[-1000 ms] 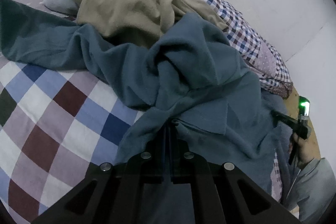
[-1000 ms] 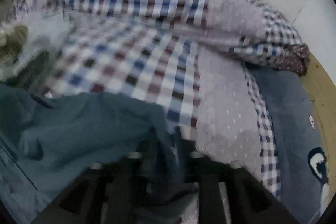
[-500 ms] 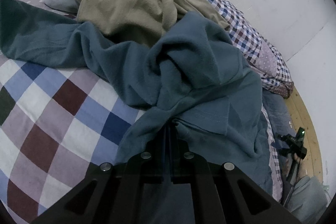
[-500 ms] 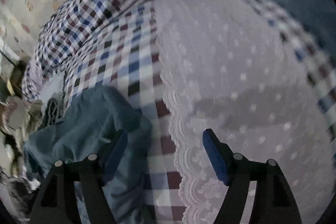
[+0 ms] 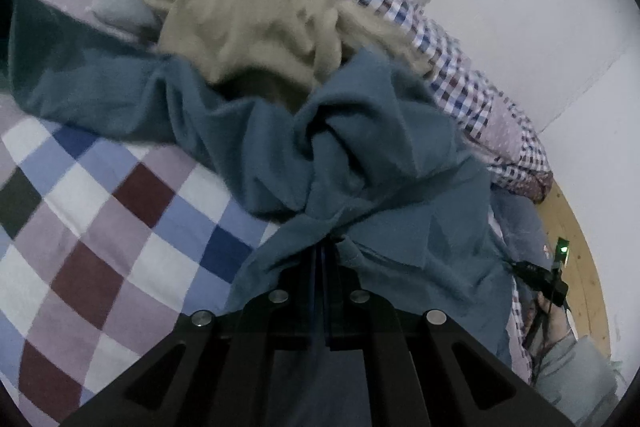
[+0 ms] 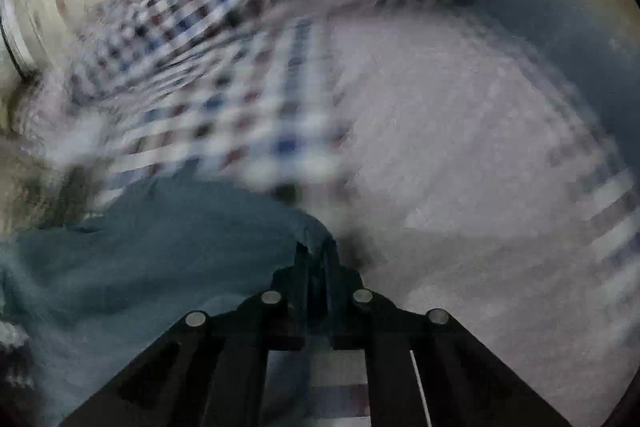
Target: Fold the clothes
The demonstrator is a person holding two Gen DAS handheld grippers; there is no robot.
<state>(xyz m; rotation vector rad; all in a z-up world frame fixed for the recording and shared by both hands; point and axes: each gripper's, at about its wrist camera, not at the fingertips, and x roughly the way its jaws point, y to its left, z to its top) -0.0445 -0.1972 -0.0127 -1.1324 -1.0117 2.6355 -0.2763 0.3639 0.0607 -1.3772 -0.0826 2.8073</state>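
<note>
The left gripper (image 5: 325, 247) pinches the blue garment (image 5: 360, 155) — beige clothing (image 5: 256, 11) heaped at twelve o'clock. The right gripper (image 6: 318, 259) is clamped on blue cloth too — that view is blurred.

Teal garment (image 5: 360, 155), beige garment (image 5: 260, 11), checked bedspread (image 5: 100, 227), seemingly maroon-blue-white.

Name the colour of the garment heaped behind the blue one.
Khaki-beige garment; clearest in the left wrist view.

No lettering, label, brand or number can be read on the checked bedspread (image 5: 120, 227), the crumpled teal-blue garment (image 5: 360, 155), or the beige garment (image 5: 260, 19) behind it.
</note>
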